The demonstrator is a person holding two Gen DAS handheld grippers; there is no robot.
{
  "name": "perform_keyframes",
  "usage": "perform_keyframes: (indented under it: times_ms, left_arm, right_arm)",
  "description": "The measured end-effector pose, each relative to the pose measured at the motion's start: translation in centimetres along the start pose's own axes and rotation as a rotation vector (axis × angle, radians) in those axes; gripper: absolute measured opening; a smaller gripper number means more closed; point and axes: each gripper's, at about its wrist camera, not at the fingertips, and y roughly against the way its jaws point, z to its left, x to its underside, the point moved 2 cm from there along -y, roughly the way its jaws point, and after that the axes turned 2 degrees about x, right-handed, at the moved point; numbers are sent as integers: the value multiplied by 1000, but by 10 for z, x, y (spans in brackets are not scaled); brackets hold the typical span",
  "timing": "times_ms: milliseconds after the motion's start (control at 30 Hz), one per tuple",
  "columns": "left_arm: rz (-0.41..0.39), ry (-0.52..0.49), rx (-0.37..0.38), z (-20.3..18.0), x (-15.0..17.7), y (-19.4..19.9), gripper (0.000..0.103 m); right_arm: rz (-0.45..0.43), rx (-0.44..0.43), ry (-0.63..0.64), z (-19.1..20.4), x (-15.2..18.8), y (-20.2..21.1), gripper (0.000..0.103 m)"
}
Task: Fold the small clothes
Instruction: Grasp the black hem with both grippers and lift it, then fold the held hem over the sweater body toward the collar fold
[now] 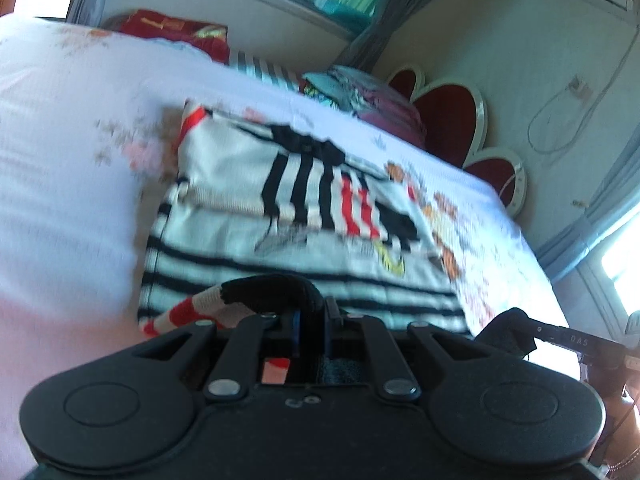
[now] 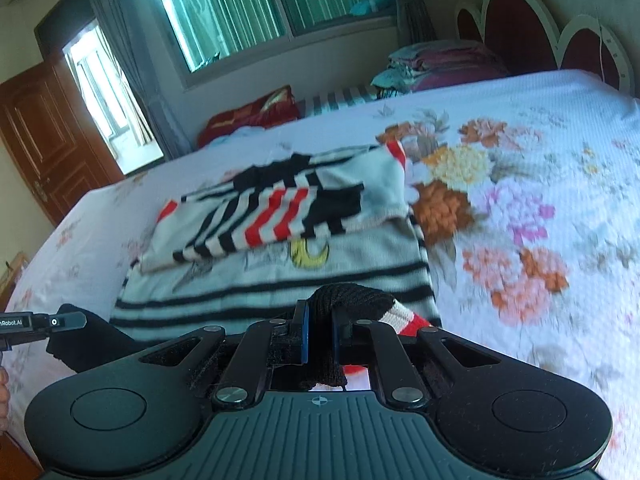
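A small white knit sweater [image 1: 304,248] with black and red stripes lies on the bed, its sleeves folded across its body; it also shows in the right wrist view [image 2: 280,256]. My left gripper [image 1: 316,320] is shut on the sweater's near hem, pinching its black edge with a red-and-white cuff beside it. My right gripper [image 2: 320,328] is shut on the same hem at its other corner, black knit bunched between the jaws. Each gripper shows at the edge of the other's view.
The bed has a white floral bedspread [image 2: 520,184]. Folded bedding [image 2: 436,64] and a red pillow [image 2: 252,116] lie at the far side. A red-and-white headboard [image 2: 532,28] stands at the right, a wooden door [image 2: 44,144] at the left.
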Motion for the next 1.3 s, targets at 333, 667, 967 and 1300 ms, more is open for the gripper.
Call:
perform_keyframes:
  times_ms: [333,667,967,1300]
  left_arm:
    - [-81,-4,-15,5,-54,-40,9]
    - [-114,-1,-35,12,-104,-84,9]
    - [-130,46,-74,28,-145,-126,9]
    - [-66,121,-143,59,-167,-176,9]
  right_arm:
    - [-57,-20,-23,-7,-60,-55,10]
    - [-80,-17,-92,-17,-107,-113,10]
    - [-92,-11,-142,-29,-147,-163,10]
    - [-11,18,-222,-50,-165,-232,10]
